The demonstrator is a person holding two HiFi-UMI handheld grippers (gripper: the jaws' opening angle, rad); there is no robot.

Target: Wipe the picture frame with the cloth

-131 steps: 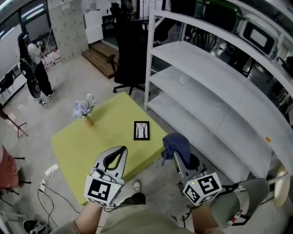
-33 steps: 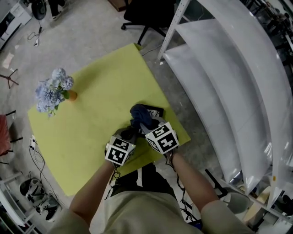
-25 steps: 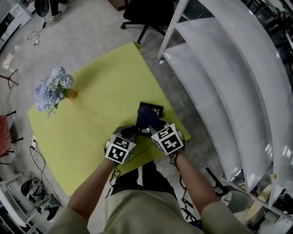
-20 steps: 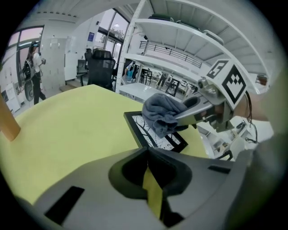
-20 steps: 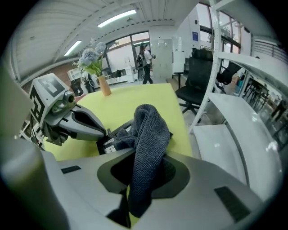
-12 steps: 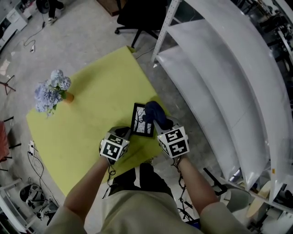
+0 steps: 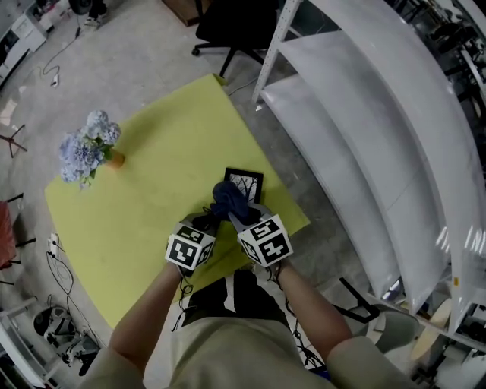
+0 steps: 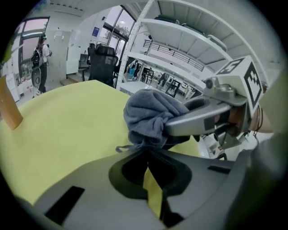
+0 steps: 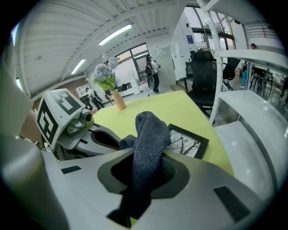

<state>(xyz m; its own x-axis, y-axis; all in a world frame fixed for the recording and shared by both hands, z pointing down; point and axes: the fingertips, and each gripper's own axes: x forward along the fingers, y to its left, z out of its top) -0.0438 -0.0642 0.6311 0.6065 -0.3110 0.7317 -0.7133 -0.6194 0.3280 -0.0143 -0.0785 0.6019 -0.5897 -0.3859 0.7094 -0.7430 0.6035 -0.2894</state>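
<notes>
A small black picture frame [image 7: 245,181] with a tree print lies flat on the yellow table [image 7: 152,205] near its right edge. A dark blue-grey cloth [image 7: 227,200] bunches over the frame's near end. My right gripper [image 7: 236,218] is shut on the cloth [image 9: 150,134], which hangs through its jaws; the frame [image 9: 189,143] shows just beyond. My left gripper [image 7: 210,221] sits close on the left, jaws shut with nothing seen between them, tips [image 8: 146,152] right behind the cloth [image 8: 150,117]. The frame's near part is hidden under the cloth.
A vase of pale blue flowers [image 7: 87,147] stands at the table's far left. White metal shelving [image 7: 357,137] runs along the right, close to the table edge. A black office chair [image 7: 228,23] stands beyond the table. Cables lie on the floor at left.
The right gripper has carried the cloth from the frame's right side back left, over the frame's near end. The left gripper has stayed by the frame's near left corner.
</notes>
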